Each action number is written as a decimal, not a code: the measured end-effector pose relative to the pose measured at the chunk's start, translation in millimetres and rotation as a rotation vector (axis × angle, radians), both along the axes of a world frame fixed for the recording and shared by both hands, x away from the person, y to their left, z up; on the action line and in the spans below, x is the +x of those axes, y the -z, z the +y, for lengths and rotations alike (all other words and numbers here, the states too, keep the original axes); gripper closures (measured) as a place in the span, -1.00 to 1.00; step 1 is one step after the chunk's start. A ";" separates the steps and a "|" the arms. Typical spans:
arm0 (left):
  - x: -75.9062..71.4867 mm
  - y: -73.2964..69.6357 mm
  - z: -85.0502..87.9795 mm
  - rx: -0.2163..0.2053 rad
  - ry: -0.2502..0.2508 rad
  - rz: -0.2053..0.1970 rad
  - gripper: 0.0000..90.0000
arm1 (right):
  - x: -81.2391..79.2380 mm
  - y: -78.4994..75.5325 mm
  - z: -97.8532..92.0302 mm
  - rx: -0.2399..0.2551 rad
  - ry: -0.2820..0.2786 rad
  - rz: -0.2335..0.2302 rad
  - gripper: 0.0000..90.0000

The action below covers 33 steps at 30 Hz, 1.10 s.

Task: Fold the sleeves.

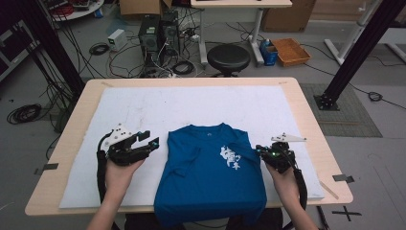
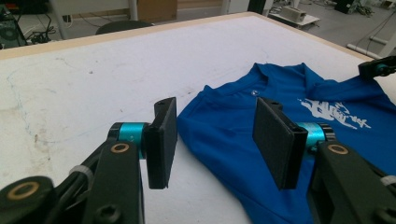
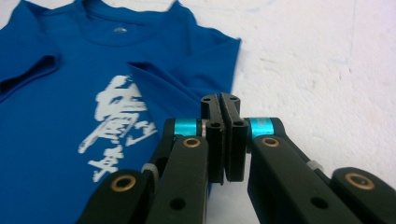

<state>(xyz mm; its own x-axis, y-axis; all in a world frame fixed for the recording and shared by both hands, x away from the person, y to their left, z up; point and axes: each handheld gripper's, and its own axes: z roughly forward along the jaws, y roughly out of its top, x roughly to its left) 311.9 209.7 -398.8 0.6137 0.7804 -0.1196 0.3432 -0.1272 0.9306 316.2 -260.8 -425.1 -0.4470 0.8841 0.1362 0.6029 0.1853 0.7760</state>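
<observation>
Blue fabric is lying spread across the near middle of the surface (image 1: 287,96): a T-shirt (image 1: 210,177), front up, with a white printed design (image 1: 230,158) on the chest and its collar pointing toward the far edge. Its hem is hanging slightly over the near edge, and both sleeves look folded in over the body. A white sheet (image 1: 191,105) is covering most of the surface beneath it.

On the shirt's left, the left hand-held gripper (image 1: 152,142) is hovering just beside the sleeve edge, its jaws standing moderately wide with nothing between them. In the left gripper view, the pads (image 2: 163,140) are framing bare white sheet and the shirt's edge (image 2: 224,140) without touching either.

On the shirt's right side, the right hand-held gripper (image 1: 259,150) is sitting at the garment's edge near the printed design. In the right gripper view its jaws (image 3: 223,140) are pressed together; whether any cloth is pinched between them I cannot tell, since the shirt's edge (image 3: 205,60) is passing right beside the tips.
</observation>
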 end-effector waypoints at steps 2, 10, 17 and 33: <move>-0.1 -0.2 0.0 0.001 0.002 0.000 0.11 | -5.4 -3.5 6.8 -0.028 -0.019 -0.030 0.99; -0.1 0.2 -0.2 0.003 0.001 0.000 0.11 | -28.1 -5.5 41.7 -0.151 -0.163 -0.090 0.98; 0.2 0.7 -0.4 -0.001 0.001 0.004 0.11 | -50.1 3.1 56.1 -0.237 -0.327 -0.086 0.70; 0.3 1.5 -2.2 -0.001 0.001 0.007 0.11 | -25.8 3.1 48.9 -0.181 -0.204 -0.096 0.60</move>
